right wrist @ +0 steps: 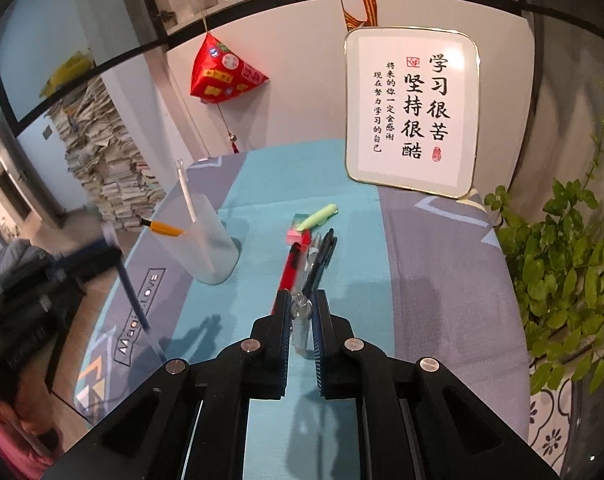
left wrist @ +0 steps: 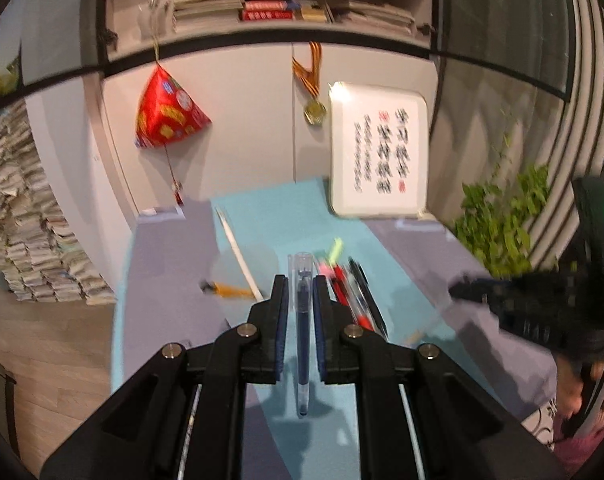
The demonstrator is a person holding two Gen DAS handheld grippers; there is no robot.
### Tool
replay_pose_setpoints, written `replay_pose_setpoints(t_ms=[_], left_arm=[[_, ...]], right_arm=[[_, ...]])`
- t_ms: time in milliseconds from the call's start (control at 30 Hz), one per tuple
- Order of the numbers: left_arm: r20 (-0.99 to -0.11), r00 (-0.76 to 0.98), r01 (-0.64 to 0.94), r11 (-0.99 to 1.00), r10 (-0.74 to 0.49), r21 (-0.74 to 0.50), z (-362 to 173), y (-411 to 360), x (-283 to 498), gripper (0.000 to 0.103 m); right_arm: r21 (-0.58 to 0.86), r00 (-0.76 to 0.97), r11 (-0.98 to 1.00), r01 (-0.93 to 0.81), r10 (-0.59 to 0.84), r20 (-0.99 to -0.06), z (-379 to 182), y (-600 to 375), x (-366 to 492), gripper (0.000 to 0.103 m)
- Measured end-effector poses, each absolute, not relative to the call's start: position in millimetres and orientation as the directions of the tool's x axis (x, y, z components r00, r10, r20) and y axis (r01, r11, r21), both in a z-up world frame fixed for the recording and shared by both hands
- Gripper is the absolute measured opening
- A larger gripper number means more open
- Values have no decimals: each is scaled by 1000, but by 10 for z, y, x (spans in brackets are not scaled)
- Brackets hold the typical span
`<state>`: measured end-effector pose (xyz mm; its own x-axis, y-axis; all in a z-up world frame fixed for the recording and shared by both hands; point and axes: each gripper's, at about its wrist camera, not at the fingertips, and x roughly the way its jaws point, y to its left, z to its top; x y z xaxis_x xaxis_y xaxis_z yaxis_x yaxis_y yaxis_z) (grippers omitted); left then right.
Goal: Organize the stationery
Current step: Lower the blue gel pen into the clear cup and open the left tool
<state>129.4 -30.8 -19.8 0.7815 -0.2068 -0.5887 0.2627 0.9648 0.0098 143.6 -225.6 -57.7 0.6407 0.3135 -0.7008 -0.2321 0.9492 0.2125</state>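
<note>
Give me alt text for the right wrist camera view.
The right tongs are shut on a clear pen above a teal desk mat. Beyond lie more pens and a green highlighter; a frosted cup stands left, holding two pens.

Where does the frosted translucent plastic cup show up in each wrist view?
Left wrist view: the frosted translucent plastic cup is blurred, left of centre, just beyond the left gripper, with a white pen and an orange pen in it.
Right wrist view: the cup is left of centre, on the teal cloth.
Shared landmark: the framed calligraphy board.
</note>
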Motion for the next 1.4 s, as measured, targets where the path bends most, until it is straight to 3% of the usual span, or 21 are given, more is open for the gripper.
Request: replay_pose_setpoints(t_ms=[267,533,767,1000,1400], left_arm=[[-481,864,171,985,-151,-2,279,-155,1587,10],[-526,848,72,997,-66,-10,-11,-68,2035,10],[-546,831,56,994,-101,-97,-120,85,2117,10],[-484,867,78,992,-114,-94,110,43,2022,10],[-474,874,58,991,-110,-123,14,134,2124,10]], right_arm=[[211,649,950,-232,313,-694,-535,-2283,1356,11],[214,658,954,-209,299,-692,-517,-2340,1318,11],[210,671,958,-195,287,-684,-470,-2370,1320,11],[217,665,956,-198,294,-687,-481,-2342,1340,11],[217,663,955,-202,297,-688,-474,-2292,1338,11]])
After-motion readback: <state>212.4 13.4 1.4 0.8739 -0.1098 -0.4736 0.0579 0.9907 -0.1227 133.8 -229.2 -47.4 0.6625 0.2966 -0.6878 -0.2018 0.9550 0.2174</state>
